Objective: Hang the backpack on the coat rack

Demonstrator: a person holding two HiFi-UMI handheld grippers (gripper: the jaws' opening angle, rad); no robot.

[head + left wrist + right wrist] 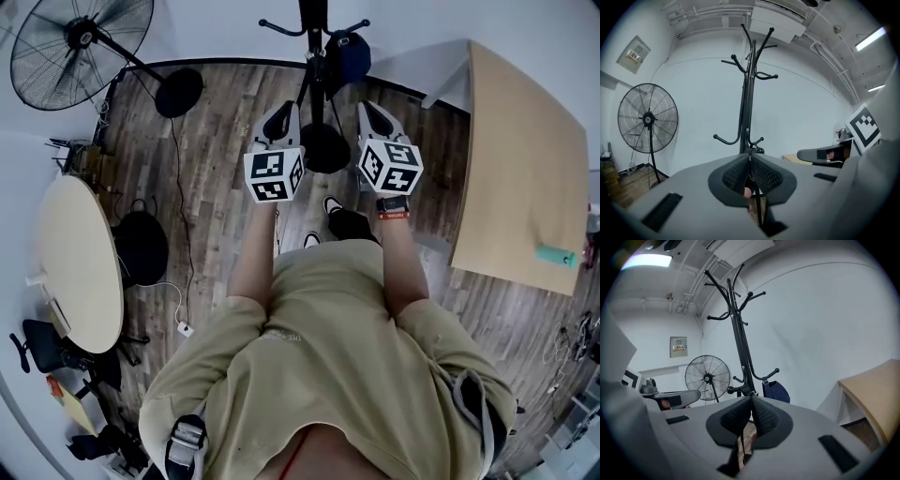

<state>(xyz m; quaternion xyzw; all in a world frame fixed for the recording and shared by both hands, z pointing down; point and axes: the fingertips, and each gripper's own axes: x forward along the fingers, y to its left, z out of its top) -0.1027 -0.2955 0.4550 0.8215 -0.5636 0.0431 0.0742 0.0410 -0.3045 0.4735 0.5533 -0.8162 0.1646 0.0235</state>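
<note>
The black coat rack [312,37] stands straight ahead on the wood floor, its round base [325,148] between my two grippers. A dark blue backpack [352,56] hangs from one of its lower hooks on the right side; the right gripper view shows the backpack [776,391] hanging by its strap beside the pole. My left gripper [279,117] and right gripper [372,112] are held side by side just short of the rack, both shut with nothing between the pads. In the left gripper view the coat rack [748,93] rises above my left gripper [750,158], and the backpack is hidden.
A standing fan [80,37] is at the far left with its base [178,92] near the rack. A round table [80,262] and a black bag [141,246] are at the left. A beige tabletop [525,159] carrying a teal object [556,255] fills the right.
</note>
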